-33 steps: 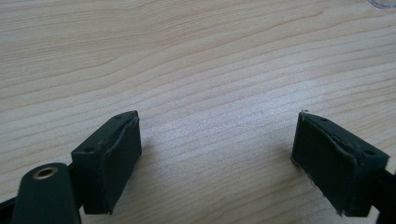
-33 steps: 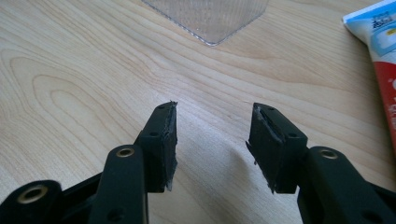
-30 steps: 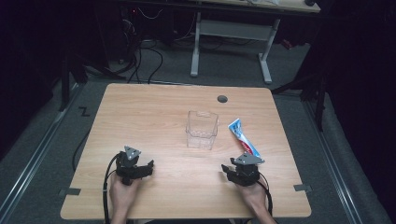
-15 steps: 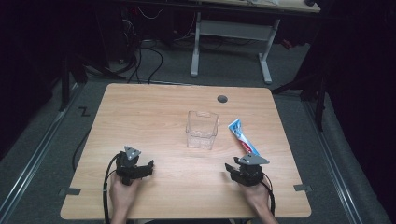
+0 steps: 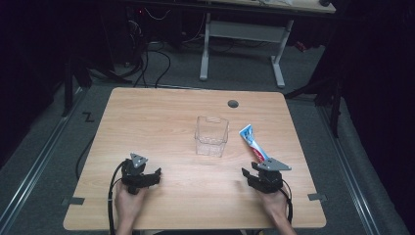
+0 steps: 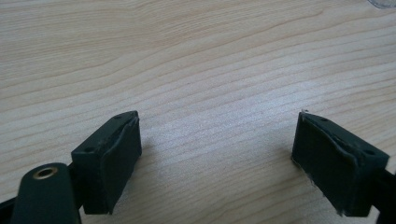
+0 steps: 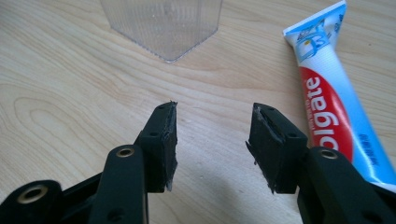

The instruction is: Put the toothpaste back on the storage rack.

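The toothpaste tube, lying on the right of the table, reads "Colgate" in white letters on red.

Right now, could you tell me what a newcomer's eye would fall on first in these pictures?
Most likely the toothpaste tube, bright red, white and blue, lying flat on the table just beyond the right gripper. Next comes the clear box, upright near the table's middle, to the tube's left. Both the right gripper and the left gripper sit open near the front edge, holding nothing.
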